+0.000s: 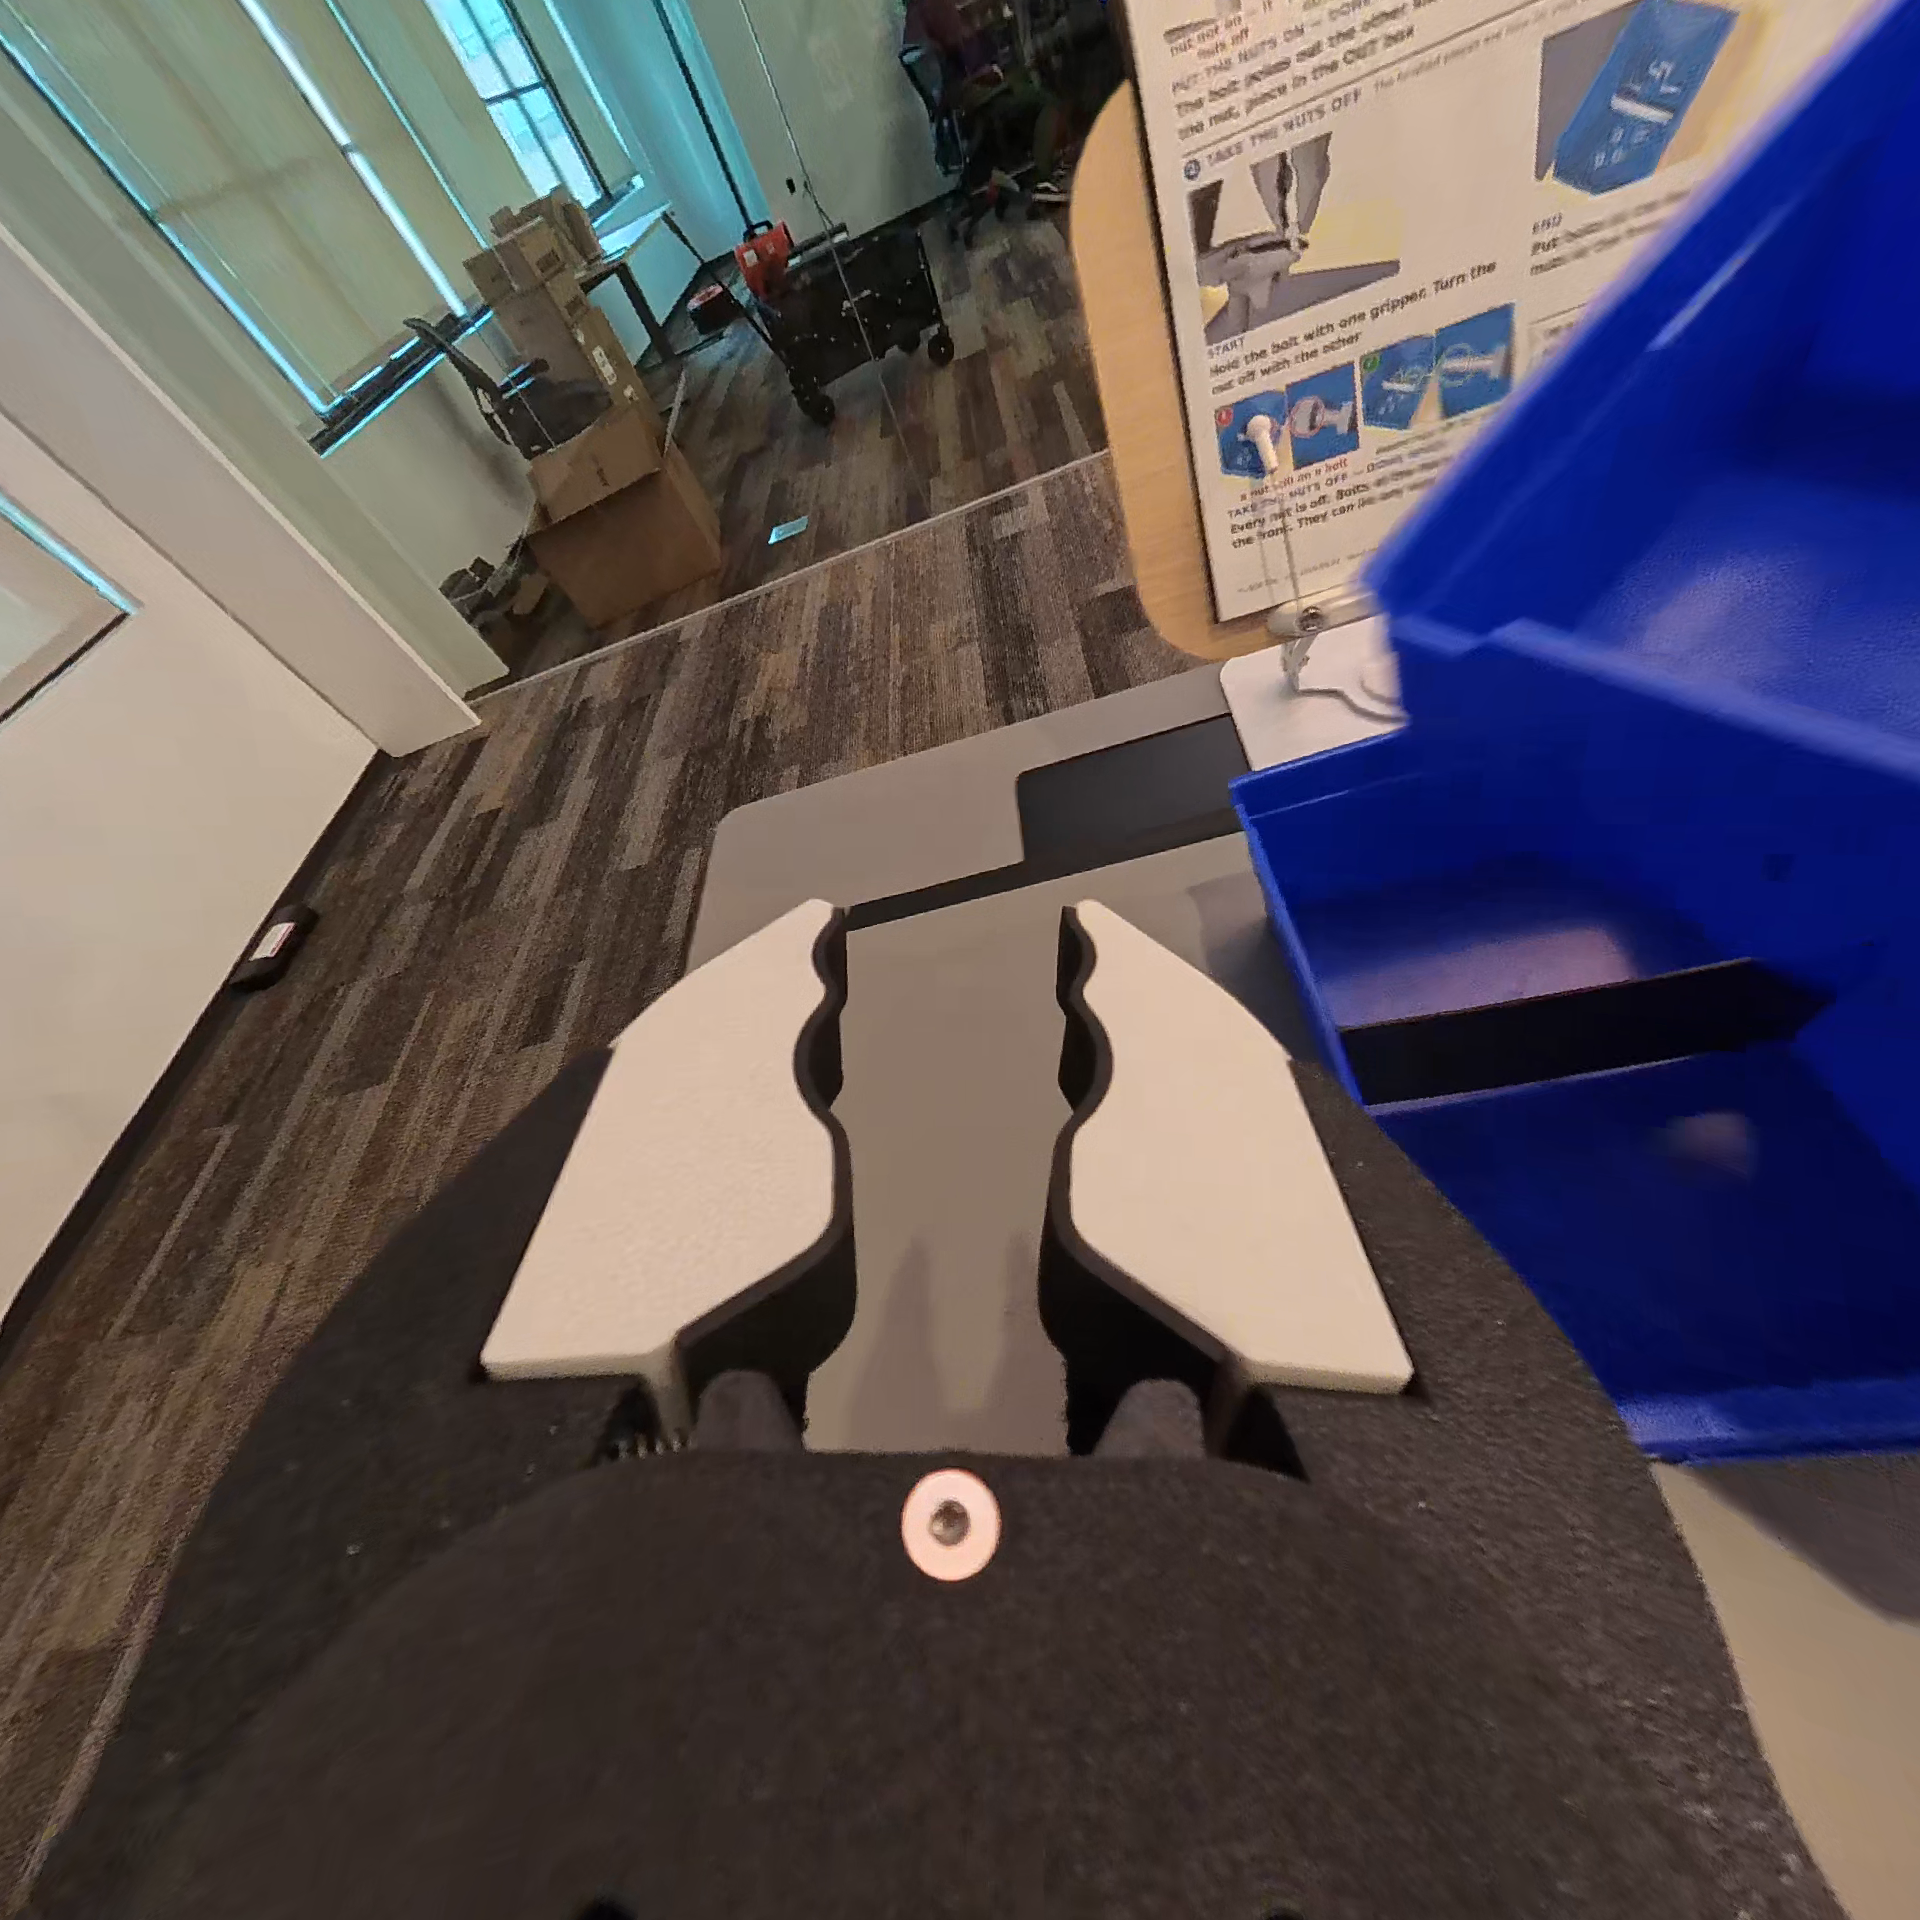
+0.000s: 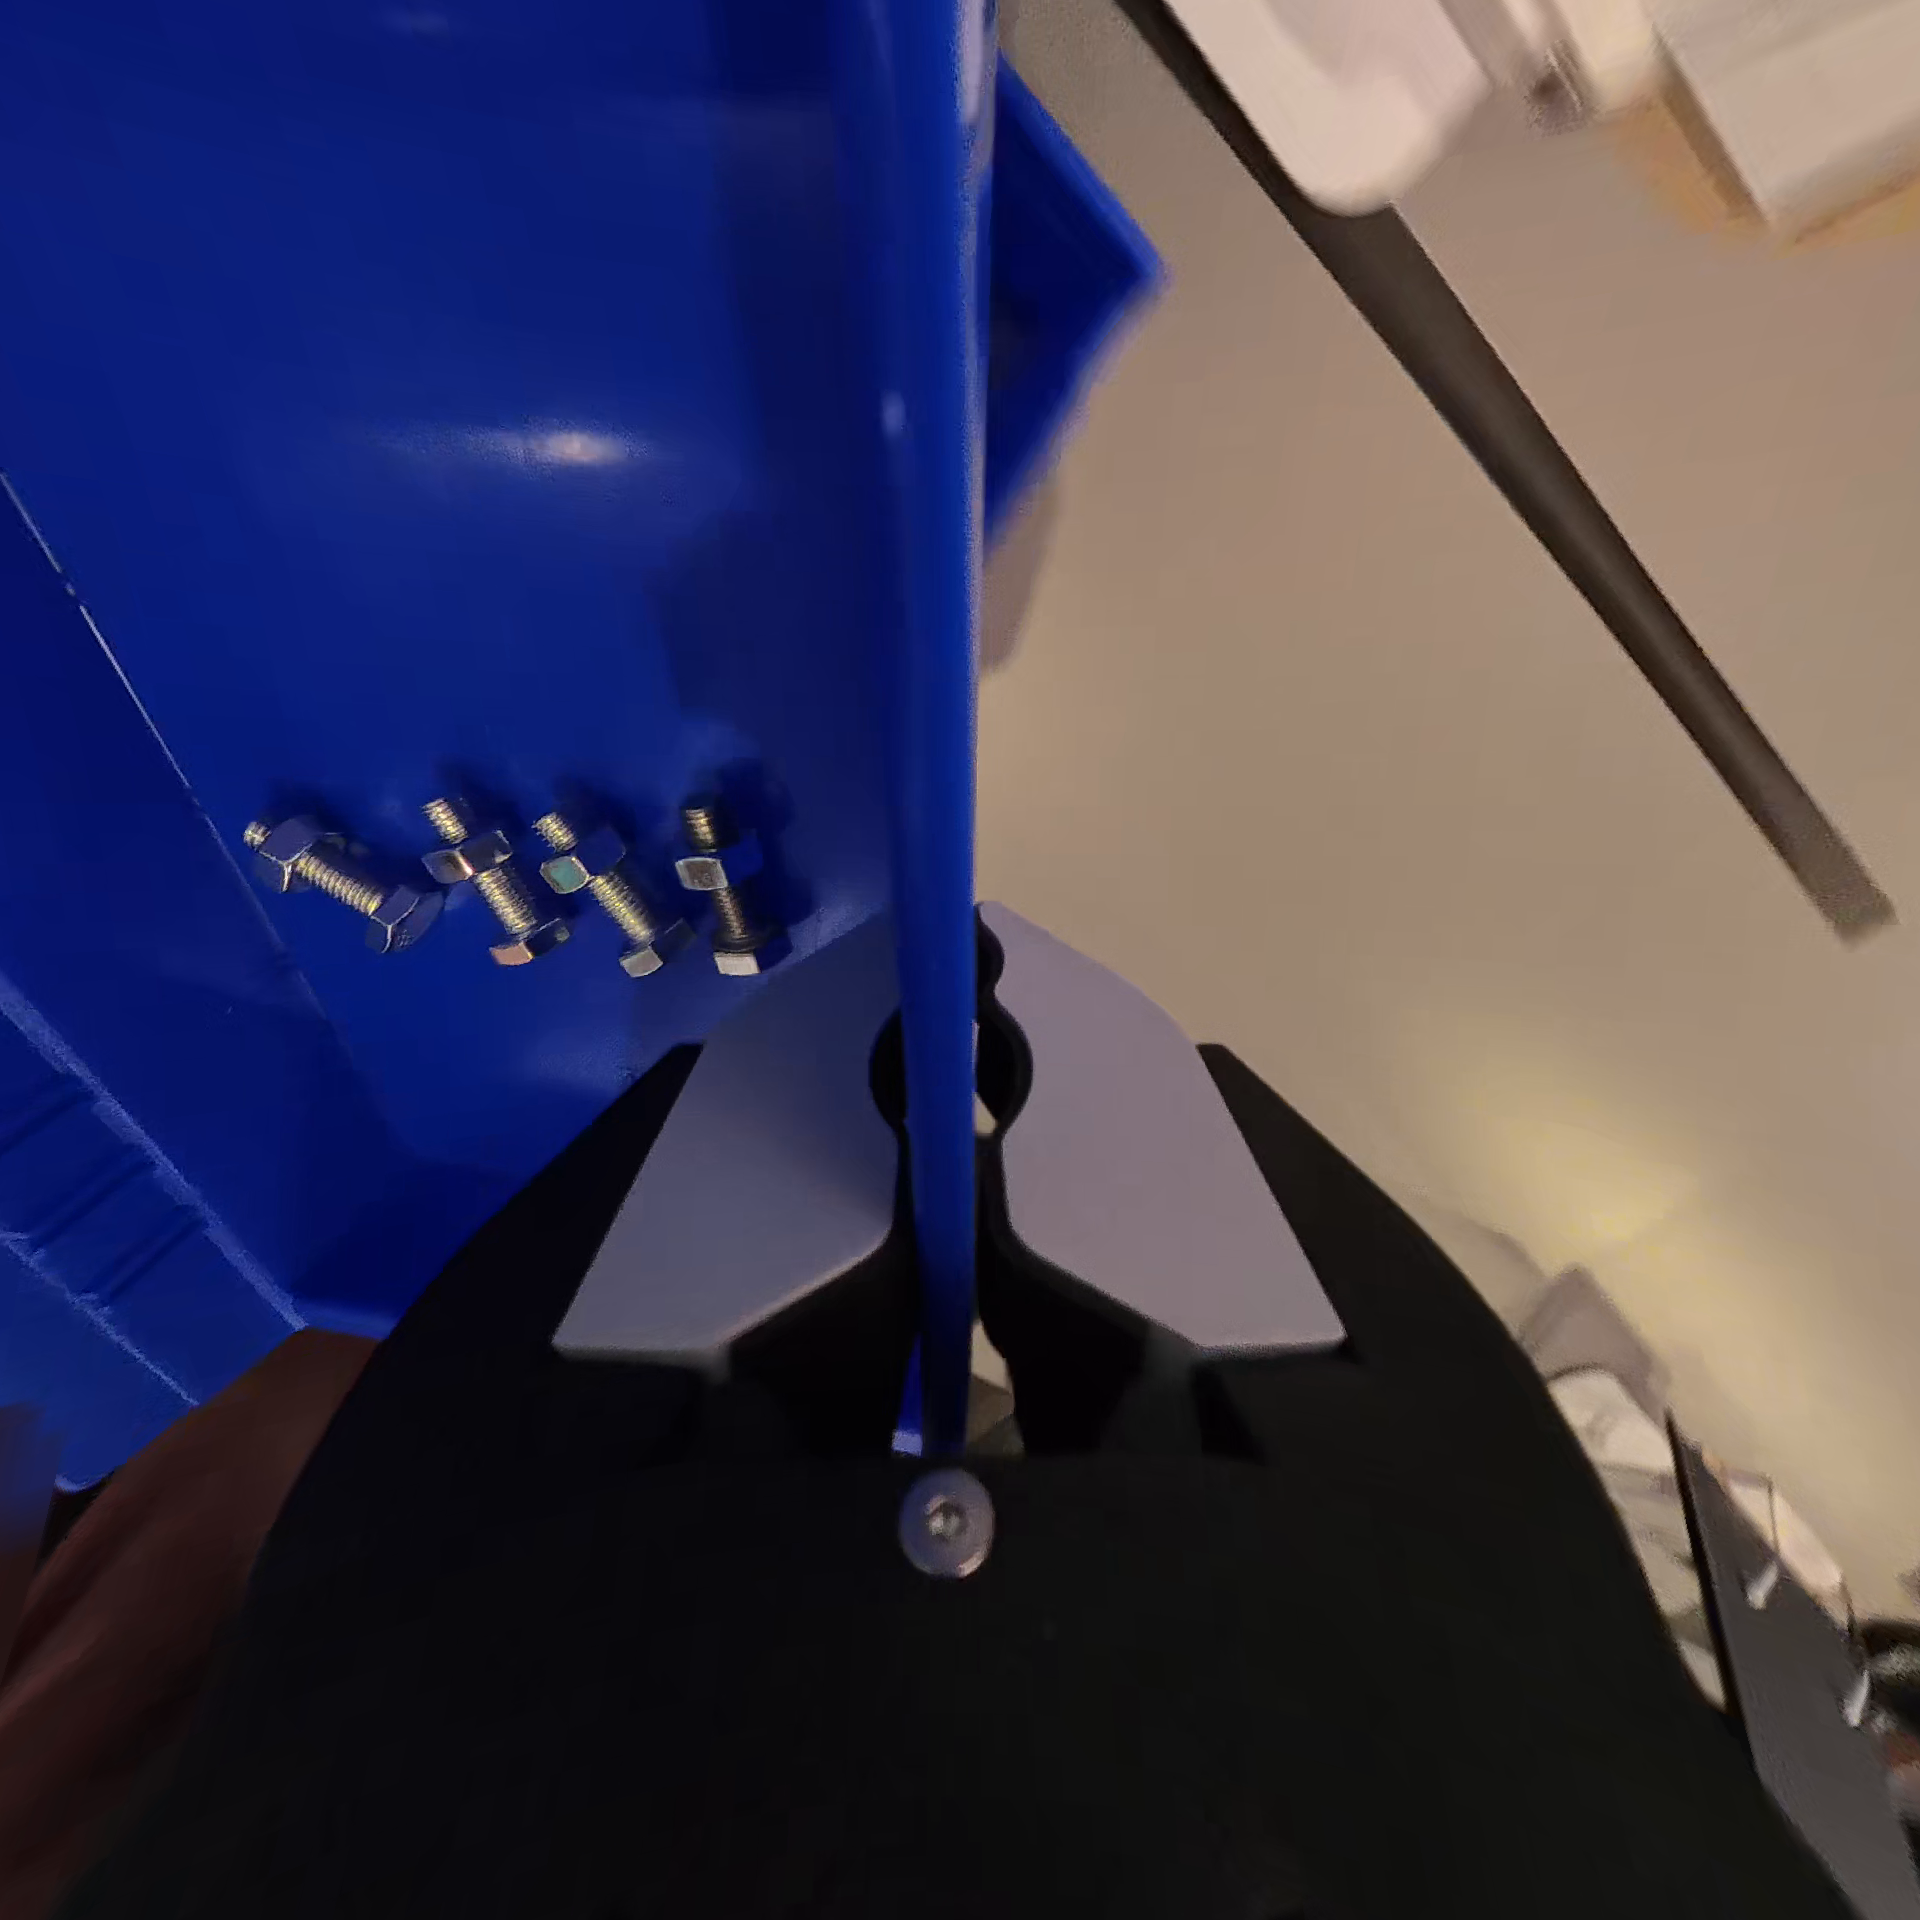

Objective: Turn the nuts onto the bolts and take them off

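Evidently the right gripper [image 2: 940,1049] was clenched on the wall of a tilted blue bin [image 2: 520,468], four nutted bolts [image 2: 520,894] pooled just left of its fingers. The left gripper [image 1: 951,1039] hung released, empty, beside a second bin [image 1: 1558,935]. Tipping slowly would probably keep bolts from scattering.

Both wrist views closely face the blue bin [image 1: 1662,727].
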`<state>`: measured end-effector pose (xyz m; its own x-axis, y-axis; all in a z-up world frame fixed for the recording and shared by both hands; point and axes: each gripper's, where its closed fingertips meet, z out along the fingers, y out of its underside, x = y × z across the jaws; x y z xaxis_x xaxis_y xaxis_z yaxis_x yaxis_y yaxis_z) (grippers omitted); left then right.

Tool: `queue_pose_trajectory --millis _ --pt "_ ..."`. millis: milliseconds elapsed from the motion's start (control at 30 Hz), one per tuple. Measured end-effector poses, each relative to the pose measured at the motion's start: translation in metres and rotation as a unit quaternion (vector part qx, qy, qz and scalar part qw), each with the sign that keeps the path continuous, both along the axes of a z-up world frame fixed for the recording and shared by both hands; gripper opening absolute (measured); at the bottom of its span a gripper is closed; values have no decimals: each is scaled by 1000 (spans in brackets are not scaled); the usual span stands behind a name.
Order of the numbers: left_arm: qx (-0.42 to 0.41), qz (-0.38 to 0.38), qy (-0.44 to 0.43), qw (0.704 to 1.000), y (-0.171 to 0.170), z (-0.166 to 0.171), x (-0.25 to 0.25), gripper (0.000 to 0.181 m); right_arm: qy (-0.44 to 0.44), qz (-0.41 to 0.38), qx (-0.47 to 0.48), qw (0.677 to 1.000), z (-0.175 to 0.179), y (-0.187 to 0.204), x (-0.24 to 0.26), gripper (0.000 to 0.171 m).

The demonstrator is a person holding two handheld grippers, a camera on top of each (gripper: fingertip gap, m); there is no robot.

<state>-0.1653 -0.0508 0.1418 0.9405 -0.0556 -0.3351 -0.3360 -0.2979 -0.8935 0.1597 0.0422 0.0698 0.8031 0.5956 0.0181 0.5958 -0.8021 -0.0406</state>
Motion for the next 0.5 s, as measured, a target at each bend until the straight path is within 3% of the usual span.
queue_pose_trajectory --millis 233,367,500 --pt "18 56 -14 998 -37 15 -45 49 39 111 -19 993 -42 13 -189 7" --pt "62 45 -30 997 -52 30 -54 46 38 148 -33 988 -53 12 -266 7" --pt "55 18 -30 998 -48 27 -47 46 47 171 -43 983 -79 8 -331 7"
